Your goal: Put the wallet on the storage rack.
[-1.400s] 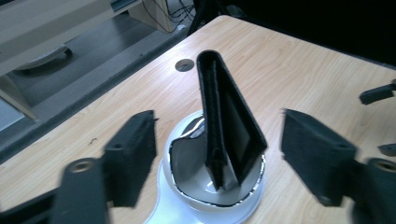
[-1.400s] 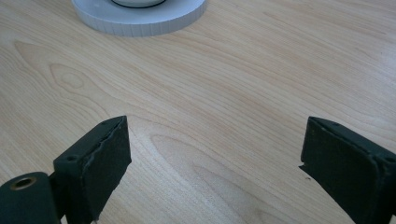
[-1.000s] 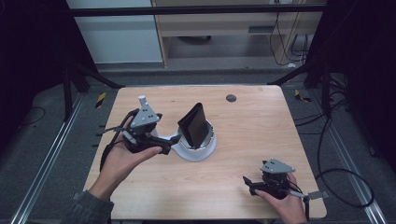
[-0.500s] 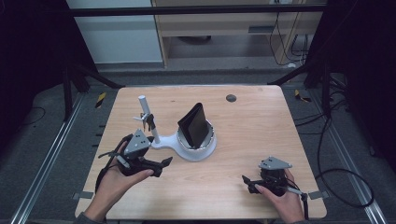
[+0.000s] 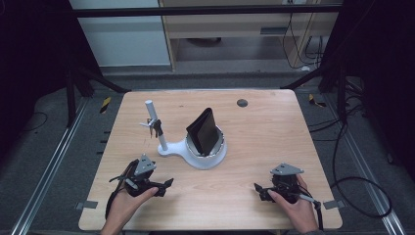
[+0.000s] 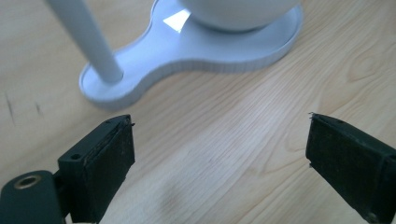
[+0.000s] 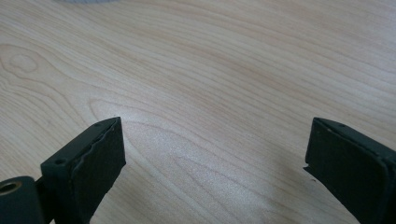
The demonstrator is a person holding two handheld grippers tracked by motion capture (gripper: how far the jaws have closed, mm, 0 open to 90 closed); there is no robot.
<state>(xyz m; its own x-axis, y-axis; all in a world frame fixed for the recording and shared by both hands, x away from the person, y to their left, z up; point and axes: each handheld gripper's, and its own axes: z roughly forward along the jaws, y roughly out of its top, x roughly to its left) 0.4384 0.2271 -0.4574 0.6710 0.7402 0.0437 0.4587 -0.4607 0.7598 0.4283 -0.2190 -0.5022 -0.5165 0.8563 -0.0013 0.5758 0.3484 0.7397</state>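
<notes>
The left tool (image 5: 164, 185) is resting released and empty on the surface (image 5: 264, 137), its jaws gaping toward the white stand (image 5: 195, 152), which is sitting just beyond them at mid-surface, holding a black wallet (image 5: 203, 131). The right tool (image 5: 259, 188) is lying released too, well apart.

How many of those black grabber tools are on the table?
2. The left gripper is at the table's near left, just in front of the white stand. The right gripper is at the near right. Each is held in a hand with its jaws open and empty.
</notes>
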